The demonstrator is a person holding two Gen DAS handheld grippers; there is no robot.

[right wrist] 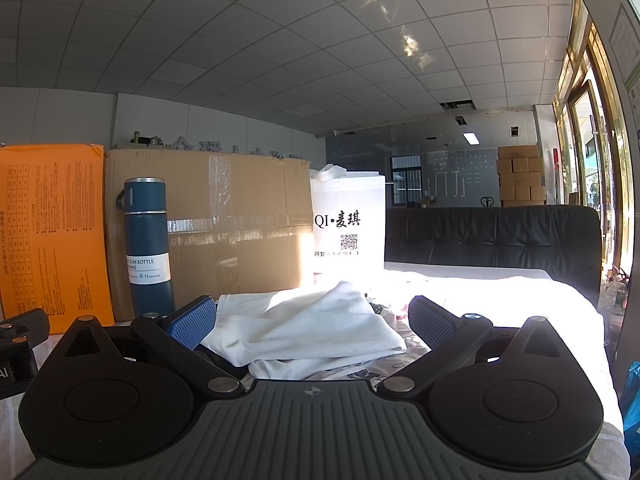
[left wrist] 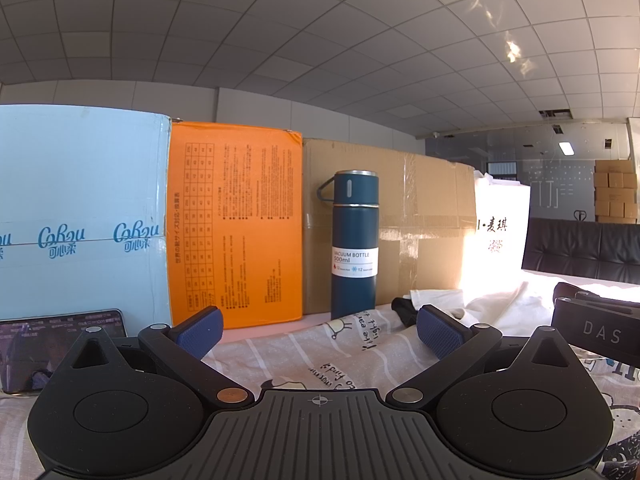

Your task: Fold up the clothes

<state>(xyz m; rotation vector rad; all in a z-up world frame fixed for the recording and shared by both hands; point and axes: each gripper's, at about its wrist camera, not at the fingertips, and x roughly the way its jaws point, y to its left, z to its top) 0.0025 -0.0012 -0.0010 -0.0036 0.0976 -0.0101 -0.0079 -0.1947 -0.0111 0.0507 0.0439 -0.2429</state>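
Note:
A white garment (right wrist: pixel 316 328) lies crumpled on the printed sheet, just ahead of my right gripper (right wrist: pixel 312 322), which is open and empty with its blue pads either side of the cloth's near edge. In the left wrist view the same white garment (left wrist: pixel 496 300) lies at the right. My left gripper (left wrist: pixel 318 330) is open and empty, low over the printed sheet (left wrist: pixel 320 352). A small dark cloth item (left wrist: pixel 404 308) lies near the left gripper's right pad.
A blue vacuum bottle (left wrist: pixel 354 244) stands upright at the back, in front of a brown carton (left wrist: pixel 420 220). An orange box (left wrist: pixel 236 224) and a pale blue box (left wrist: pixel 80 208) stand to its left. A phone (left wrist: pixel 60 344) leans at left. A white bag (right wrist: pixel 348 224) and black sofa (right wrist: pixel 492 236) lie behind.

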